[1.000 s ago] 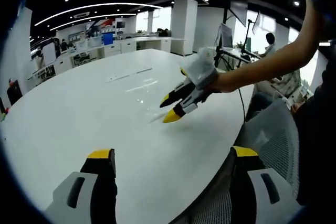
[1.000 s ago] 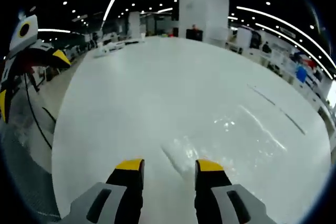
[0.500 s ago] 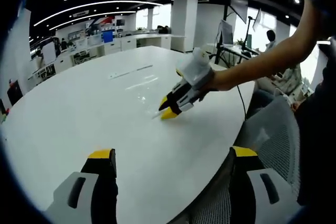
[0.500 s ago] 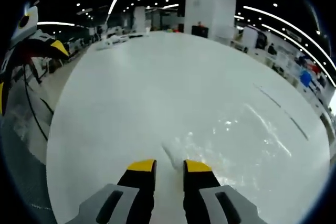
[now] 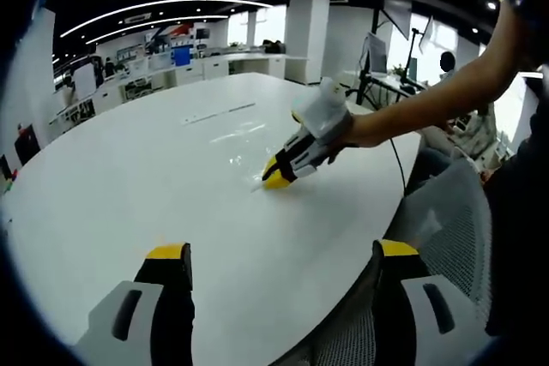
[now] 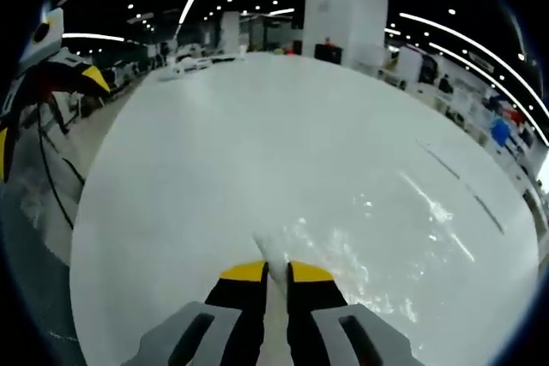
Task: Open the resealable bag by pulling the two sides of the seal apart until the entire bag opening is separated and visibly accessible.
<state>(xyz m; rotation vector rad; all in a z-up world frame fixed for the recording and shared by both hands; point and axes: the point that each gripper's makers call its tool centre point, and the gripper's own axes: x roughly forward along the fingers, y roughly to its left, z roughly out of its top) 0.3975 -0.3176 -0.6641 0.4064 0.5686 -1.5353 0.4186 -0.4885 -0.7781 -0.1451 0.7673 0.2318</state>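
Observation:
A clear resealable bag (image 6: 343, 250) lies flat on the round white table (image 6: 257, 126), hard to make out but for its glints; in the left gripper view the bag (image 5: 236, 141) is past the middle of the table. My right gripper (image 6: 276, 270) has its yellow-tipped jaws drawn together on the bag's near edge, with only a thin slit between them. The left gripper view shows that right gripper (image 5: 276, 180) tip-down on the table, held by a bare arm. My left gripper (image 5: 279, 251) hovers open over the table's near edge, well short of the bag; it appears as the left gripper (image 6: 47, 117) at the side.
A grey mesh chair (image 5: 450, 233) stands beside the table's edge, under the arm. Thin strips (image 5: 210, 117) lie on the far part of the table. Beyond are desks, a white pillar (image 6: 339, 10), a monitor on a stand (image 5: 369, 57) and a seated person (image 5: 443, 70).
The right gripper's jaws have closed from wide apart to nearly touching, and it has lowered onto the bag's edge. The left gripper has stayed open and in place.

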